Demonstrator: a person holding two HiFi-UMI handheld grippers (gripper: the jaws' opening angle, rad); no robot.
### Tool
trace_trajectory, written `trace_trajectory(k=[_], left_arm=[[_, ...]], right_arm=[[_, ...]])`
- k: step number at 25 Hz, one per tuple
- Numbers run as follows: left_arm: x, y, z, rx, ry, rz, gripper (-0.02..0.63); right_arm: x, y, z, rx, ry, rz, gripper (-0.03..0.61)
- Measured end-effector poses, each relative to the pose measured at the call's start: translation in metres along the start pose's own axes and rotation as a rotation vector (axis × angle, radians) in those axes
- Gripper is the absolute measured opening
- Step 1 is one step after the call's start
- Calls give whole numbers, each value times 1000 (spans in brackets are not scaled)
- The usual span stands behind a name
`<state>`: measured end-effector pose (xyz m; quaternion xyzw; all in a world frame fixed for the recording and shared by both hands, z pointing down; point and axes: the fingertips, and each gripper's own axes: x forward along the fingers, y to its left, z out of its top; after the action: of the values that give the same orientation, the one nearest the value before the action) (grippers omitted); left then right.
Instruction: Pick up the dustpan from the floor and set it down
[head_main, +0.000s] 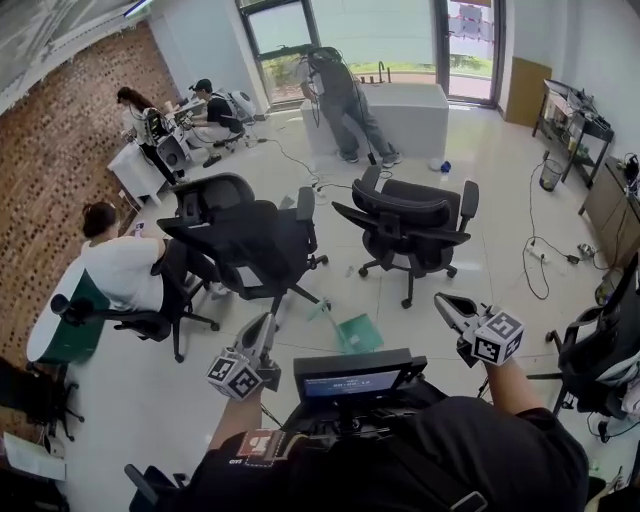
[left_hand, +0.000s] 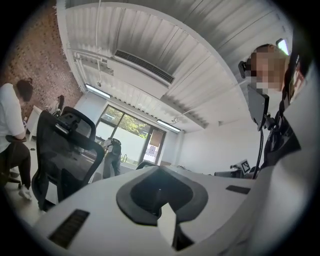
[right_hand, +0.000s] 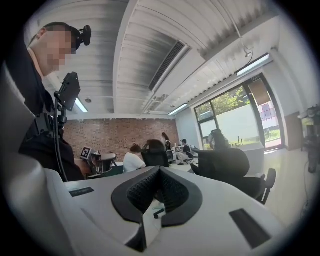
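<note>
The green dustpan (head_main: 357, 332) lies on the floor at 12 o'clock, not yet picked up. Our left gripper (head_main: 264, 328) and right gripper (head_main: 445, 303) are both closed and empty. Next we must open one and reach down.

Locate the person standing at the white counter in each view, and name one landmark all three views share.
Head view: the standing person is top centre, at the white counter near the glass doors.
Left gripper view: the person is small, left of centre, right of the black chair.
Right gripper view: a dark figure right of centre, against the glass.
Shared landmark: the glass doors with greenery outside.
</note>
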<state>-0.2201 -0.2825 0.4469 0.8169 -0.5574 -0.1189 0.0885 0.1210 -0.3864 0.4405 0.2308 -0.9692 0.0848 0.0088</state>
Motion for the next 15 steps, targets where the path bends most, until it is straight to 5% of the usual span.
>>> trace_trajectory(k=[10,15], left_arm=[[-284,31,5,2,98,-155,15],[-364,-7,18,-29,72,-237,15]], right_arm=[[-12,308,-41,-6,22,-136,9],[-62,408,-37,-29,34,-193,9]])
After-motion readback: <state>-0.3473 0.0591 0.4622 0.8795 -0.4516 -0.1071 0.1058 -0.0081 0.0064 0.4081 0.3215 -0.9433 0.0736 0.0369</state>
